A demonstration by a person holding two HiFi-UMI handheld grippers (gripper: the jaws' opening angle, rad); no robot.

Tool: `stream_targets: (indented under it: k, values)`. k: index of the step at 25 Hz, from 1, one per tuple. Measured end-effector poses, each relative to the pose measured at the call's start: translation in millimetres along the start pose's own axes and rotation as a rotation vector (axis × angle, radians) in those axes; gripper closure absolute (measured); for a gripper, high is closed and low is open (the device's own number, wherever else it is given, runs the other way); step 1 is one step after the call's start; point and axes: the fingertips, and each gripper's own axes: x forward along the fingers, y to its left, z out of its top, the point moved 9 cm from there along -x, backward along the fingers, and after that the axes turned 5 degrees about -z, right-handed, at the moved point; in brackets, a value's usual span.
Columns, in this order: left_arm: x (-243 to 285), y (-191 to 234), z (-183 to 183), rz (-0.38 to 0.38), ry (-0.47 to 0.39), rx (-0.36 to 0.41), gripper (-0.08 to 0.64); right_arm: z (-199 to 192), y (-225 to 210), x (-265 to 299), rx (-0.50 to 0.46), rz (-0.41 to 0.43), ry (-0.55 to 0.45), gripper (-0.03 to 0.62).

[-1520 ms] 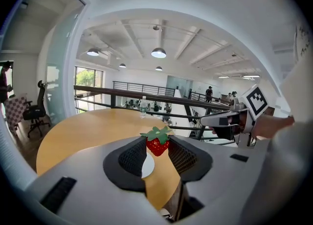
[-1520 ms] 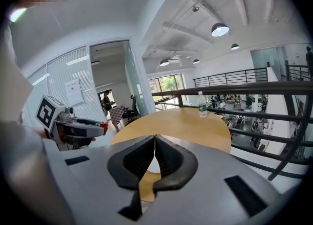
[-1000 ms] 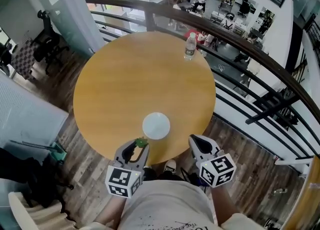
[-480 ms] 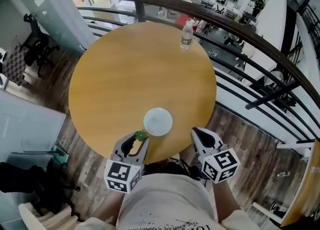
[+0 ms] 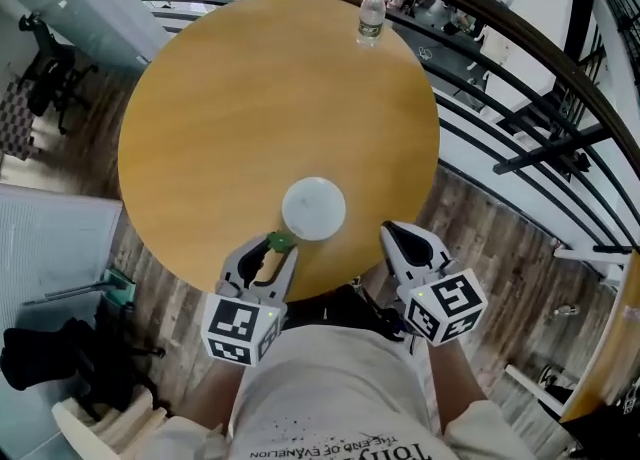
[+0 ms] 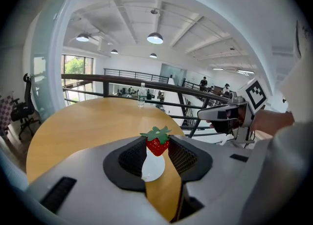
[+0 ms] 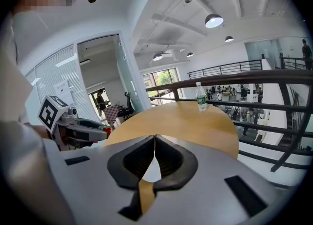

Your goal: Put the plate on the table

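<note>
The plate (image 5: 314, 208) lies flat on the worktop (image 5: 220, 98), close to the rim nearest the person. By my reckoning the placing itself is done, and nothing is touching the plate.

The left claw (image 5: 272, 246) hovers just beside the plate, to its near left. It grips a strawberry (image 5: 281, 242) between its pads, with the leafy top up. The right claw (image 5: 388, 230) hangs to the plate's near right, about over the rim. Its tips are pressed together with nothing between them. A bottle (image 5: 371, 14) stands well apart from the plate, at the far rim.

So the step in hand looks like what follows the placing. I'd guess the berry is meant for the plate, though the task sentence says nothing of it.

If so, the next move is a short one:
- Carry the left claw forward and a little to the right, until the strawberry is above the plate's middle.
- Lower it close to the plate.
- Part the pads gently, so the berry settles rather than rolls off.

The right claw has no part in that move.
</note>
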Motion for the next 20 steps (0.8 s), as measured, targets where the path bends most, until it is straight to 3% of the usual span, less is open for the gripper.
stream_targets:
  k: [20]
  values:
    - [78, 22, -14, -0.028, 0.14, 0.015, 0.407, -21, -48, 45, 0.062, -0.004, 0.077, 0.566]
